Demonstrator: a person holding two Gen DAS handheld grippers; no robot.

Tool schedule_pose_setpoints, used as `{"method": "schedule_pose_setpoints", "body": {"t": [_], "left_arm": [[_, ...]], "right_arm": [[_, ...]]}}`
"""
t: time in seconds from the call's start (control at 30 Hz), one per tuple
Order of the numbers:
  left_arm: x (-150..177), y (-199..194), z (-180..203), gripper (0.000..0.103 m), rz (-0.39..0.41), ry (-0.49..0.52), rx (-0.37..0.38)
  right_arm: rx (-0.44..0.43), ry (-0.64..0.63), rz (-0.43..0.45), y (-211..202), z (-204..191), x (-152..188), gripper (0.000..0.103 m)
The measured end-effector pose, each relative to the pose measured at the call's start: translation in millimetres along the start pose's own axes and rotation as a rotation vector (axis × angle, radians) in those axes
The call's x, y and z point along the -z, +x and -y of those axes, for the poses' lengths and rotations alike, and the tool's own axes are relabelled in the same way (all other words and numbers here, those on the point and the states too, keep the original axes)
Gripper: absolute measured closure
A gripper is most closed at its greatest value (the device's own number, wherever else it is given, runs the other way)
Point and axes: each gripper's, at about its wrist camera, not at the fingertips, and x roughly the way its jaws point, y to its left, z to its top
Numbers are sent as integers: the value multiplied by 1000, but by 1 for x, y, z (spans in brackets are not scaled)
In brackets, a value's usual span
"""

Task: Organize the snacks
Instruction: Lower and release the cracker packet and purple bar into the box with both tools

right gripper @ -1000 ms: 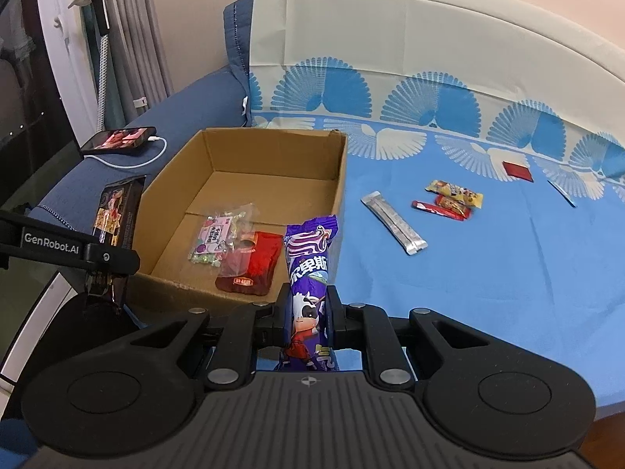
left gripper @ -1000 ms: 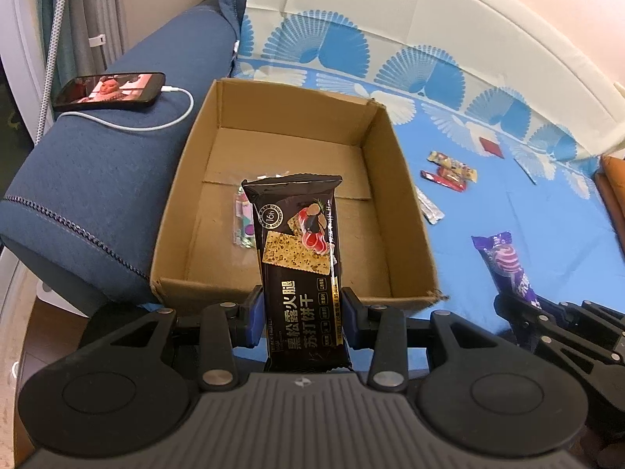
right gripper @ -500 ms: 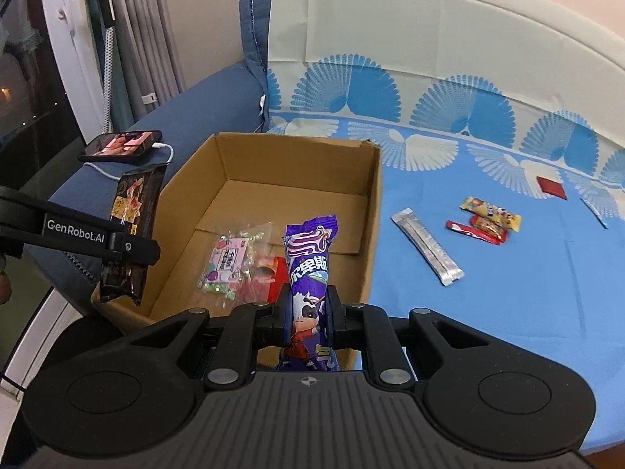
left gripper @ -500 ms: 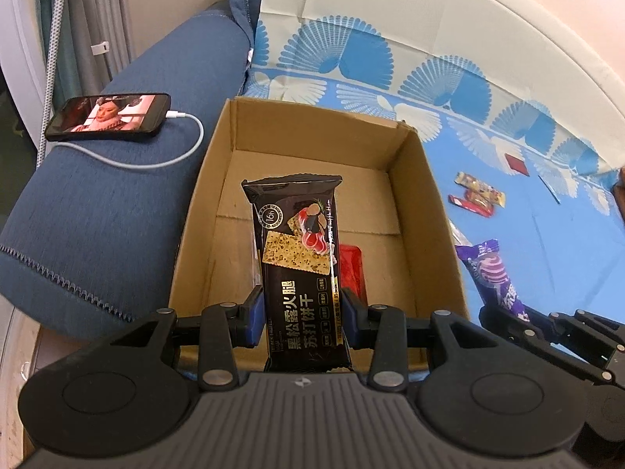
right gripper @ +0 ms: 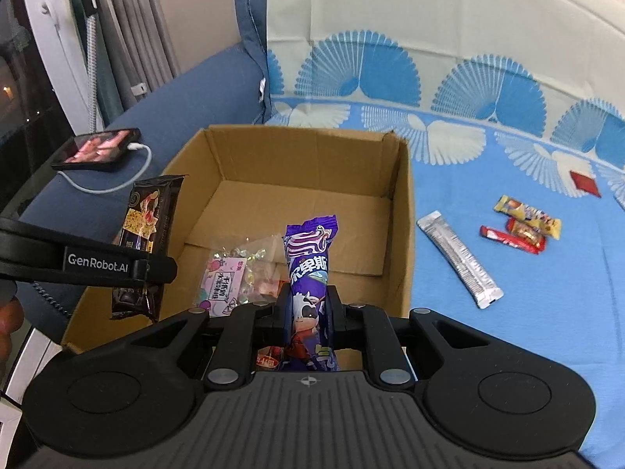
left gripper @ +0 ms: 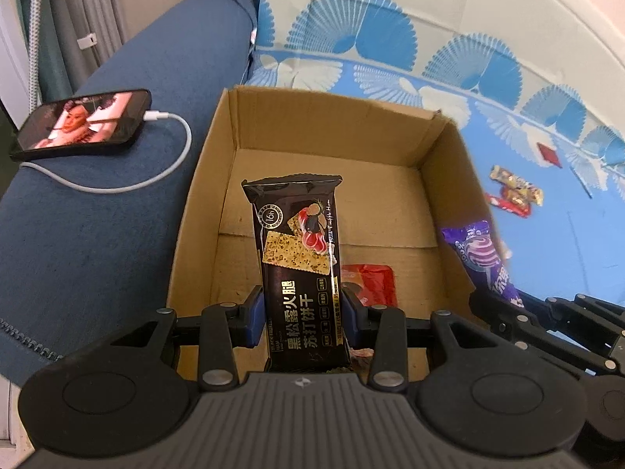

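My left gripper (left gripper: 302,318) is shut on a black cracker packet (left gripper: 299,258), which hangs over the near part of the open cardboard box (left gripper: 203,191). My right gripper (right gripper: 308,308) is shut on a purple candy packet (right gripper: 308,269) above the box's near right corner (right gripper: 398,203). Inside the box lie a red packet (left gripper: 371,281) and a clear bag of pink sweets (right gripper: 230,269). In the right wrist view the left gripper (right gripper: 144,269) and its cracker packet (right gripper: 148,215) hang at the box's left wall. The purple packet (left gripper: 484,262) shows at the right in the left wrist view.
The box sits on a blue fan-patterned sofa cover (right gripper: 547,273). On the cover to the right lie a silver stick packet (right gripper: 459,258), red and yellow snack bars (right gripper: 523,226) and a small red sachet (right gripper: 584,181). A lit phone (left gripper: 82,123) on a white cable rests on the blue armrest.
Both grippers have moved forward toward the box with their packets still held. The box now looks larger and closer, and the packets hang over its near part.
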Motion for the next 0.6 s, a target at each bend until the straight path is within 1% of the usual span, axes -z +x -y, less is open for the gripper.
{"method": "schedule_pose_setpoints", "body": {"t": [0.2, 0.43, 0.47, 0.5, 0.53, 0.57, 0.6], "left_arm": [[-6, 31, 1, 59, -50, 5, -20], [-10, 53, 4, 59, -75, 16, -60], [-11, 56, 3, 54, -76, 12, -69], [-12, 56, 2, 45, -66, 11, -80], [-13, 55, 3, 16, -57, 19, -88], [-14, 52, 3, 1, -39, 30, -102], [-14, 47, 3, 0, -13, 30, -115]], "right_arm": [[-3, 14, -46, 27, 4, -2, 86], [-2, 27, -62, 50, 6, -6, 86], [-7, 38, -60, 52, 7, -8, 85], [-11, 52, -56, 54, 9, -10, 84], [-4, 71, -51, 56, 10, -13, 81], [-1, 84, -49, 56, 12, -16, 66], [-3, 99, -47, 56, 13, -18, 49]]}}
